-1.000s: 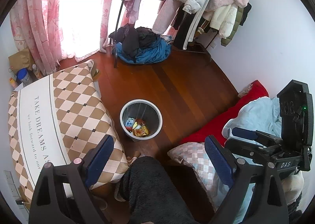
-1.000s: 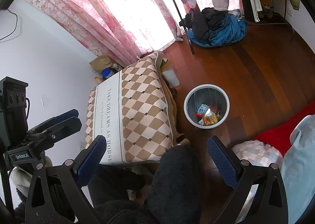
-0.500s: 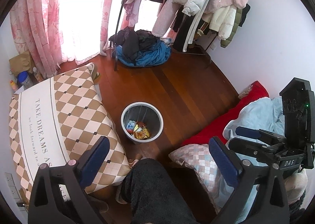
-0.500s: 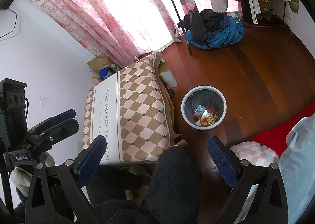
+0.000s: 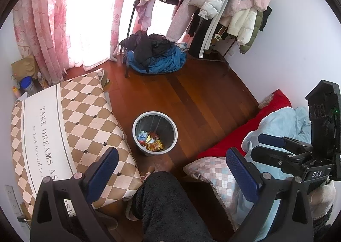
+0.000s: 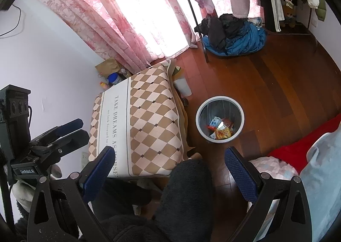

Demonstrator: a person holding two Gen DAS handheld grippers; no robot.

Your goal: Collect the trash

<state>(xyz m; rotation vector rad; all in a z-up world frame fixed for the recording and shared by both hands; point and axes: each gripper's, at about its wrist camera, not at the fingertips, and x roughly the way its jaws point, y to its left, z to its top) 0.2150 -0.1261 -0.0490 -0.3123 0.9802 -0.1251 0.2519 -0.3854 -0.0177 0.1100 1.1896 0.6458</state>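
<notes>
A grey waste bin (image 5: 155, 120) stands on the wooden floor beside the low table, with colourful wrappers and small cartons (image 5: 151, 142) lying in its bottom. My left gripper (image 5: 171, 166) hangs above and short of the bin, open wide, with nothing between its blue pads. In the right wrist view the same bin (image 6: 219, 108) and its trash (image 6: 220, 130) lie ahead. My right gripper (image 6: 169, 168) is open too and holds nothing. Each gripper shows in the other's view: the right gripper (image 5: 257, 143), the left gripper (image 6: 84, 128).
A low table under a checked cloth (image 5: 64, 125) is left of the bin. A person's leg in black fleece (image 5: 170, 199) fills the foreground. Red bedding (image 5: 234, 135) and a pillow (image 5: 213, 173) lie right. A clothes pile (image 5: 155, 59) and a rack stand beyond.
The left gripper's jaws have spread a little wider apart. The bin and both hands have hardly shifted.
</notes>
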